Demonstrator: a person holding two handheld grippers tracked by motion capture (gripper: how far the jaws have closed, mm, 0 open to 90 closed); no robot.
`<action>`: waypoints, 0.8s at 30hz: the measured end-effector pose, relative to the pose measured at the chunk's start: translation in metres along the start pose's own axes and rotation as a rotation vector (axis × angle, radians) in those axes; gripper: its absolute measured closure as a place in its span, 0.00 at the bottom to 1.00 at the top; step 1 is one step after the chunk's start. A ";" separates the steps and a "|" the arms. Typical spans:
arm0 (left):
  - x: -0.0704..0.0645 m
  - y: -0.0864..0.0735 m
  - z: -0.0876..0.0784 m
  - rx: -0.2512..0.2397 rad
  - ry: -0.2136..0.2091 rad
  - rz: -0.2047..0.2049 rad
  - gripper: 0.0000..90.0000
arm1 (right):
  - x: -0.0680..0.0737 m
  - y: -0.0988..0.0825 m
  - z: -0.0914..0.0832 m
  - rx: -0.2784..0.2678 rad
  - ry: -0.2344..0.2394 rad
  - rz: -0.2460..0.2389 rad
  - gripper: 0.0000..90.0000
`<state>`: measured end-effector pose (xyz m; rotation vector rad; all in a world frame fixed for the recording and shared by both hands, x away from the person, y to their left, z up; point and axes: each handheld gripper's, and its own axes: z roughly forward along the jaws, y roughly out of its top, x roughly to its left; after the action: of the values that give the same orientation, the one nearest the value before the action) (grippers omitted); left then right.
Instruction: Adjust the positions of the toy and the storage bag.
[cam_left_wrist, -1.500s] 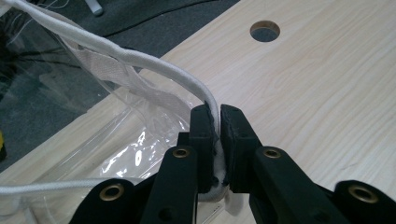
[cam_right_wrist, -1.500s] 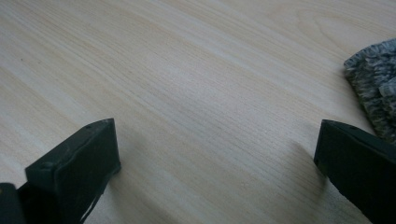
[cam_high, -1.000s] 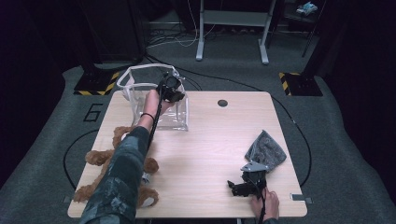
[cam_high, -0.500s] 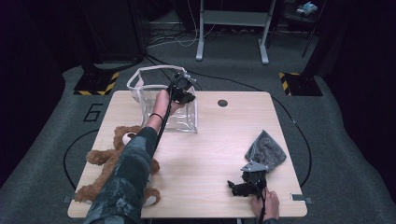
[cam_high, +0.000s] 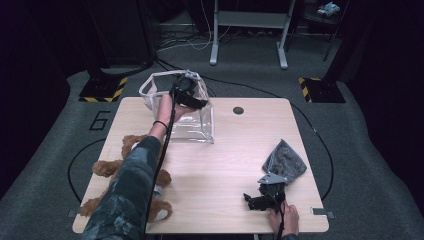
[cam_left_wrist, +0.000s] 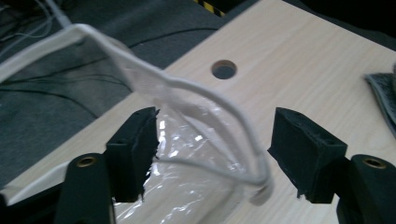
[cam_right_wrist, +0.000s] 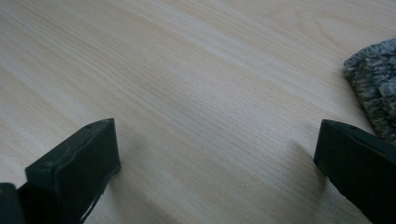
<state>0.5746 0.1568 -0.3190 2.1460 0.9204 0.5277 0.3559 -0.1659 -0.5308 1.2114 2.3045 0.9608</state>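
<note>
Just opening, left gripper (cam_left_wrist: 212, 158) straddles bag rim (cam_left_wrist: 205, 100).

Clear glossy plastic, pale matt wood

The bag (cam_high: 195, 122) is crinkled shiny film with white piping; the table (cam_high: 235, 155) smooth-grained; at four o'clock a coarse grey cloth (cam_high: 285, 161); the teddy bear (cam_high: 112, 170) plush

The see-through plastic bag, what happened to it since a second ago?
The clear plastic bag slid right along the wooden table with the left gripper, whose jaws have just been opening; the white rim sits between them, unpressed. Right gripper, grey cloth and brown teddy bear stayed put.
</note>
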 end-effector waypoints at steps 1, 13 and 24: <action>0.005 -0.002 -0.005 -0.009 0.008 -0.013 0.33 | 0.000 0.000 0.000 0.001 0.000 0.003 0.00; 0.056 -0.025 -0.041 -0.040 0.190 -0.138 0.28 | 0.001 0.000 0.000 -0.004 -0.004 0.013 0.00; 0.088 -0.055 -0.048 -0.008 0.309 -0.290 0.26 | 0.000 0.000 0.000 0.000 0.000 -0.001 0.00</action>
<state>0.5794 0.2707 -0.3225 1.9085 1.3708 0.7240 0.3559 -0.1658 -0.5308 1.2104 2.3048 0.9606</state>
